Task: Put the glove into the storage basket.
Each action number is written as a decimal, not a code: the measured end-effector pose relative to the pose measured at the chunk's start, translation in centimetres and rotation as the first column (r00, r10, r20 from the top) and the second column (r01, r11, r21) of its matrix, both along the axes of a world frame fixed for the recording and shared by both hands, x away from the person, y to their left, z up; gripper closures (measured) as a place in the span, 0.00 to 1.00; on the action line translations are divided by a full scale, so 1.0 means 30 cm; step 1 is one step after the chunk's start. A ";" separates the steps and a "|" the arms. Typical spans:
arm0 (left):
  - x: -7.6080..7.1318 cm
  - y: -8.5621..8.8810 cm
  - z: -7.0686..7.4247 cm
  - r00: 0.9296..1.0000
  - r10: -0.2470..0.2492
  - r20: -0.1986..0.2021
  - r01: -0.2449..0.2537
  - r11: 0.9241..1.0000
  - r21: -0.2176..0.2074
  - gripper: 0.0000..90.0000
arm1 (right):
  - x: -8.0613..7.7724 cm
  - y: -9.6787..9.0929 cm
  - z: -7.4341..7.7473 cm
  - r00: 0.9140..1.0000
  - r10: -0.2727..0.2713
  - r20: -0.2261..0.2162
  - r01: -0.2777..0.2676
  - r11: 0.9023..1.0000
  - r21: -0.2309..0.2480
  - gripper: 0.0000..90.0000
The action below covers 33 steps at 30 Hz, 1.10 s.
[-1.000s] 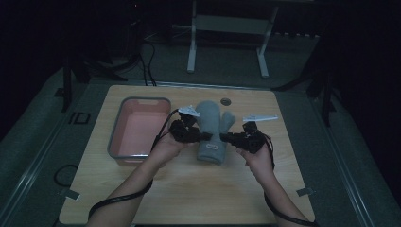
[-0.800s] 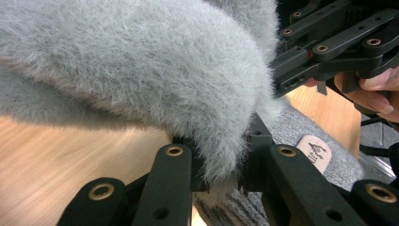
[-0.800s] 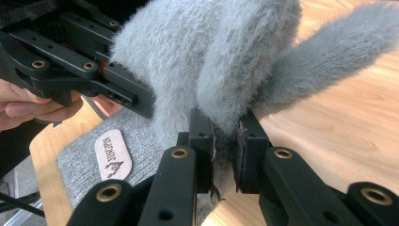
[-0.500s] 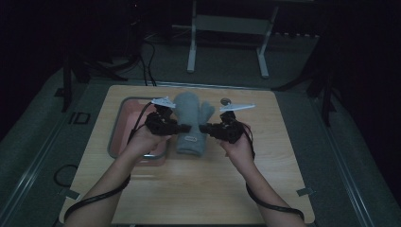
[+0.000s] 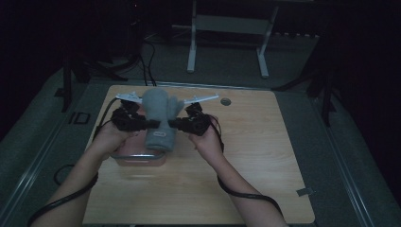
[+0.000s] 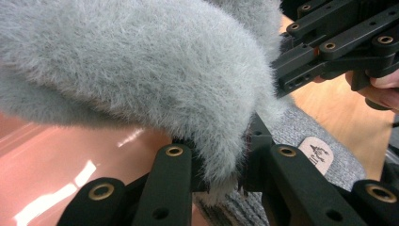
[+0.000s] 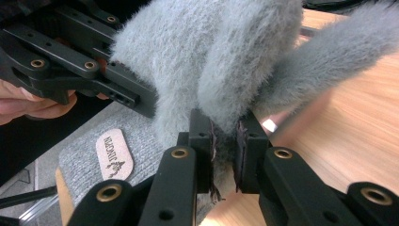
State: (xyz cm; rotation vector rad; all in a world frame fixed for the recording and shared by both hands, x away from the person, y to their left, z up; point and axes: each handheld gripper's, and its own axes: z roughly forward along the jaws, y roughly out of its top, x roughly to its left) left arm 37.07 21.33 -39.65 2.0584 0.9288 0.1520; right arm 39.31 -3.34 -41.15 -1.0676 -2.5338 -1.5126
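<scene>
A grey fuzzy mitten [image 5: 160, 118] with a knitted cuff and a tan label [image 7: 114, 159] hangs lifted between my two grippers. My left gripper [image 5: 150, 124] is shut on its left edge; in the left gripper view the jaws [image 6: 226, 169] pinch the fur of the mitten [image 6: 141, 70]. From the other side my right gripper [image 5: 171, 124] is shut on the right edge, its pads squeezing fur [image 7: 225, 150] of the mitten [image 7: 211, 61]. The mitten hangs over the right part of a pink tray [image 5: 137, 158], whose pink floor [image 6: 70, 150] lies below it.
The wooden table [image 5: 246, 156] stretches out to the right of the hands, with a small round grommet [image 5: 226, 101] near its back edge. A metal stand [image 5: 227, 28] rises on the dark floor behind. Cables trail from both grippers along the forearms.
Both grippers have carried the mitten leftwards and a little up, from the middle of the table to above the pink tray. Both grips have stayed the same.
</scene>
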 end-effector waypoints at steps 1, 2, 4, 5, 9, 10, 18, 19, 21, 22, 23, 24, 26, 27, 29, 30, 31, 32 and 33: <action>-0.001 0.015 0.001 1.000 0.007 0.001 -0.007 1.000 0.003 0.87 | 0.005 0.029 0.002 1.000 0.006 -0.002 -0.006 1.000 -0.003 0.89; 0.000 0.035 0.003 1.000 0.017 -0.002 -0.017 1.000 0.002 0.87 | 0.007 0.046 0.004 1.000 0.011 -0.001 -0.011 1.000 -0.005 0.89; -0.003 0.069 0.006 0.999 0.034 0.010 -0.034 0.999 0.018 0.87 | 0.014 0.090 0.009 1.000 0.017 0.002 -0.017 1.000 -0.016 0.89; -0.004 0.085 0.004 0.999 0.046 0.016 -0.047 0.999 0.021 0.87 | 0.017 0.109 0.010 1.000 0.021 0.008 -0.020 1.000 -0.018 0.89; 0.005 0.115 -0.036 0.997 0.072 0.005 -0.072 0.997 0.015 0.87 | 0.037 0.160 -0.010 1.000 0.021 -0.006 -0.021 0.999 -0.027 0.89; 0.012 0.119 -0.056 0.997 0.076 -0.009 -0.076 0.997 0.012 0.87 | 0.041 0.168 -0.024 1.000 0.021 -0.010 -0.021 0.999 -0.035 0.89; 0.069 0.107 -0.206 0.992 0.088 -0.088 -0.083 0.995 0.063 0.87 | 0.081 0.209 -0.167 0.997 -0.011 -0.074 0.001 0.990 -0.138 0.89; 0.075 0.105 -0.214 0.992 0.090 -0.093 -0.085 0.994 0.065 0.87 | 0.088 0.214 -0.182 0.997 -0.018 -0.078 0.006 0.988 -0.152 0.89; 0.088 0.102 -0.235 0.989 0.101 -0.111 -0.093 0.993 0.072 0.87 | 0.101 0.220 -0.204 0.996 -0.027 -0.088 0.012 0.986 -0.168 0.89; 0.094 0.102 -0.246 0.988 0.101 -0.121 -0.093 0.993 0.074 0.87 | 0.106 0.222 -0.211 0.995 -0.030 -0.094 0.013 0.985 -0.173 0.89; 0.099 0.100 -0.256 0.987 0.104 -0.126 -0.094 0.992 0.079 0.87 | 0.112 0.226 -0.220 0.994 -0.036 -0.101 0.017 0.983 -0.182 0.89; 0.105 0.099 -0.268 0.985 0.108 -0.134 -0.097 0.992 0.085 0.87 | 0.116 0.231 -0.228 0.994 -0.039 -0.105 0.018 0.981 -0.194 0.89; 0.111 0.098 -0.281 0.985 0.111 -0.135 -0.097 0.990 0.106 0.87 | 0.122 0.243 -0.243 0.993 -0.047 -0.108 0.022 0.976 -0.218 0.89; 0.113 0.096 -0.287 0.983 0.116 -0.142 -0.099 0.988 0.118 0.87 | 0.124 0.250 -0.250 0.992 -0.050 -0.113 0.023 0.973 -0.230 0.89; 0.115 0.085 -0.297 0.981 0.127 -0.144 -0.106 0.983 0.147 0.87 | 0.126 0.266 -0.262 0.992 -0.057 -0.110 0.027 0.965 -0.261 0.89; 0.116 0.080 -0.302 0.981 0.125 -0.147 -0.100 0.981 0.166 0.87 | 0.125 0.273 -0.268 0.993 -0.061 -0.104 0.030 0.959 -0.280 0.89; 0.117 0.076 -0.305 0.980 0.127 -0.150 -0.099 0.979 0.179 0.87 | 0.123 0.281 -0.270 0.993 -0.065 -0.095 0.034 0.954 -0.296 0.89; 0.119 0.073 -0.309 0.979 0.131 -0.156 -0.101 0.977 0.187 0.87 | 0.120 0.290 -0.272 0.994 -0.066 -0.086 0.036 0.948 -0.316 0.88; 0.120 0.071 -0.310 0.978 0.134 -0.157 -0.102 0.974 0.200 0.87 | 0.117 0.297 -0.274 0.994 -0.071 -0.084 0.039 0.943 -0.330 0.88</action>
